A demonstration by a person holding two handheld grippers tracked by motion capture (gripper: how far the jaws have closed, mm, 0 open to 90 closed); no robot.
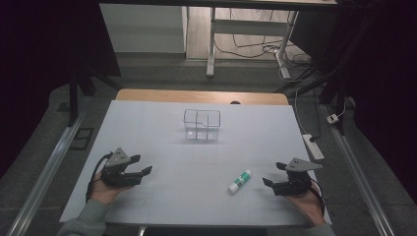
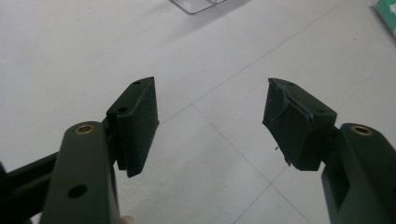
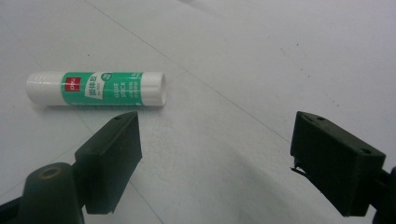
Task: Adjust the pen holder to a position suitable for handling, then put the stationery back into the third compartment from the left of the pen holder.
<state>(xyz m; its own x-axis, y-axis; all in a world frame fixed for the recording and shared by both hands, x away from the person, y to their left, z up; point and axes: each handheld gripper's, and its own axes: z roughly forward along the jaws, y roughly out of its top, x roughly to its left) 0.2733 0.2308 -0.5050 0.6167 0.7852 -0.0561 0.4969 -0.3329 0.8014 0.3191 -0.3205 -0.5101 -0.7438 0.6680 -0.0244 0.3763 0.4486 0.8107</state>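
both wide open, empty: left gripper (image 1: 139, 165), right gripper (image 1: 273, 174); glue stick (image 1: 239, 181) lying flat beside the right; clear box (image 1: 201, 125), perhaps partitioned, farther off.

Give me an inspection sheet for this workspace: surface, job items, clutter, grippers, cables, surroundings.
Surface: white table, faint seam lines, wooden edge at the far side.
Job items: glue stick, green label and white ends, lying flat nearer the right gripper; clear divided box standing upright at the far middle, looks empty.
Clutter: nothing seen.
Grippers: left gripper open, holding nothing, just above or on the table; right gripper open, holding nothing, glue stick ahead of its jaws and off to one side, not between them.
Cables: black cable looping from the left gripper; floor cables and a white power strip beside the table.
Surroundings: dim room, desk legs beyond, metal rails on the floor.
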